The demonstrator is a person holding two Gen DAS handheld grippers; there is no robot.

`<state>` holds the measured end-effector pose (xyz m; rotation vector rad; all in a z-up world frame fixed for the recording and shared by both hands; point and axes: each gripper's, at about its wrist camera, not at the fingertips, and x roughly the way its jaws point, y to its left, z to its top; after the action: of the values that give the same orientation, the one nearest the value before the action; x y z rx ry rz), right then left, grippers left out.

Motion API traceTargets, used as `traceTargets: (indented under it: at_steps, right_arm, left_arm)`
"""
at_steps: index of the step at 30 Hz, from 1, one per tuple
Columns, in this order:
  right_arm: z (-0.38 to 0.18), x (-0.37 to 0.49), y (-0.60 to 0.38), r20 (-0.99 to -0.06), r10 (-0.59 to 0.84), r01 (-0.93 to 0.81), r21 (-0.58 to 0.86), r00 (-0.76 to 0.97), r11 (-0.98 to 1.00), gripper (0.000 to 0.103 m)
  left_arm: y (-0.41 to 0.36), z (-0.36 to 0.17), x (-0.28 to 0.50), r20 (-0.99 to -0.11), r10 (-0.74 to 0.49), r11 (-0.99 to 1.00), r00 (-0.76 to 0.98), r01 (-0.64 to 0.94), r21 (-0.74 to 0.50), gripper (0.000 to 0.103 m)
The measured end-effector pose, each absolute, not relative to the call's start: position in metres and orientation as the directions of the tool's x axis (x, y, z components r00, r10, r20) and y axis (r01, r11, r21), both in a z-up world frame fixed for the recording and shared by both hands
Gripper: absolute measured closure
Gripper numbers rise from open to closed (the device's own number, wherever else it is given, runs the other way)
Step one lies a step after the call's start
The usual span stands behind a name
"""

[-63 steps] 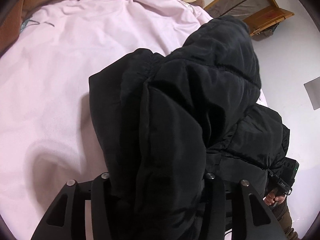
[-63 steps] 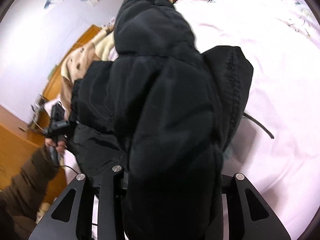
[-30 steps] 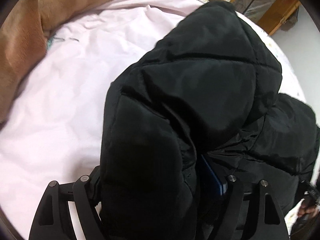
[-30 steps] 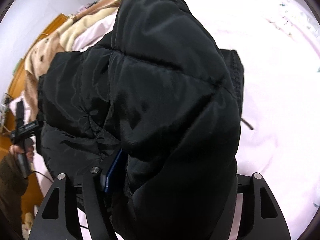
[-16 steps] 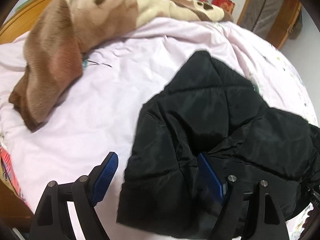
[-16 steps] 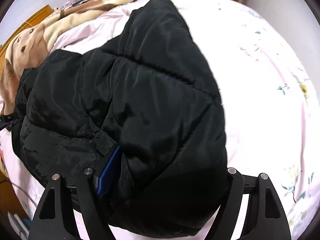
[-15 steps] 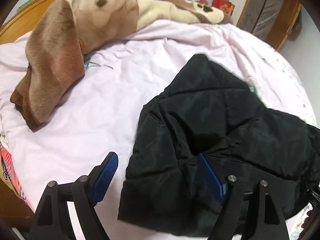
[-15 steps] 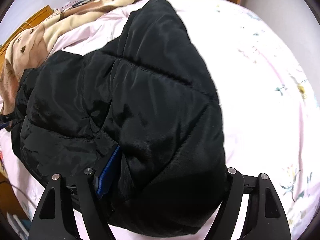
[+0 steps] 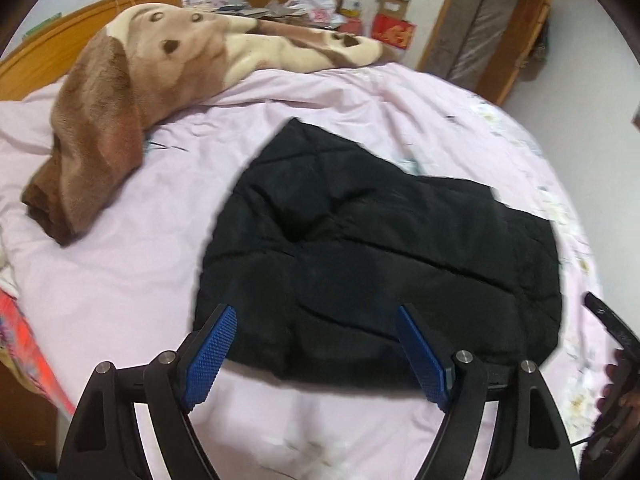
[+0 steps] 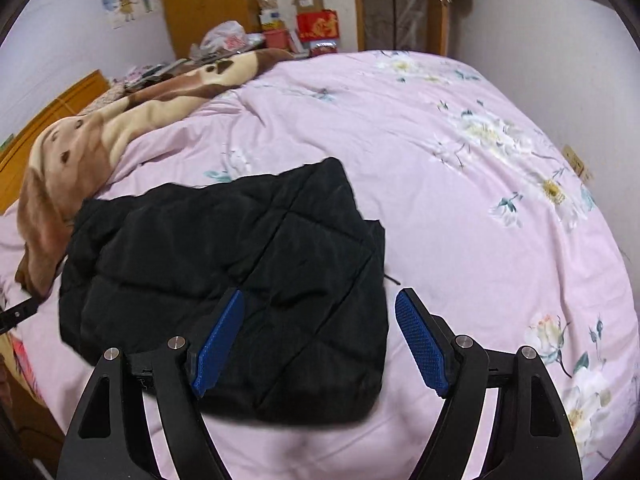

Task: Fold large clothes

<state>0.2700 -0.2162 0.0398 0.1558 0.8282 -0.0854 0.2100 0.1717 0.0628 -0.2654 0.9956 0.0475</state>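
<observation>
A black quilted puffer jacket (image 9: 380, 248) lies folded into a flat bundle on the pink bed cover (image 9: 120, 288). It also shows in the right wrist view (image 10: 224, 280). My left gripper (image 9: 316, 316) is open and empty, raised just above the jacket's near edge. My right gripper (image 10: 320, 300) is open and empty, hovering over the jacket's near right corner. Both sets of blue pads are apart and touch nothing.
A brown and cream plush blanket (image 9: 132, 92) is heaped at the far left of the bed, also in the right wrist view (image 10: 92, 136). A wooden headboard (image 9: 80, 28), cluttered boxes (image 10: 316, 28) and a wardrobe (image 9: 484, 40) stand behind. Floral print covers the bed's right side (image 10: 500, 140).
Both grippers let go of the jacket and pulled back and up. The jacket dropped from hanging in the jaws to lying flat on the bed.
</observation>
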Motion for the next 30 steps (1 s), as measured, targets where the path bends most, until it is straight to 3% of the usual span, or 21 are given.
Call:
traceTargets:
  at_steps: [15,30]
  right_arm:
    - [0.057,0.175,-0.150,-0.679,-0.017,0.060,0.040,0.734,0.997,0.025]
    - [0.059,0.108,-0.121,-0.631,-0.034,0.053,0.012,0.775,0.999,0.025]
  left_arm:
    - [0.126,0.089,0.092,-0.765,0.091,0.968,0.637,-0.237,-0.083,0.022]
    - [0.070,0.105,0.030,-0.685,0.070,0.990,0.726,-0.133,-0.039,0.022]
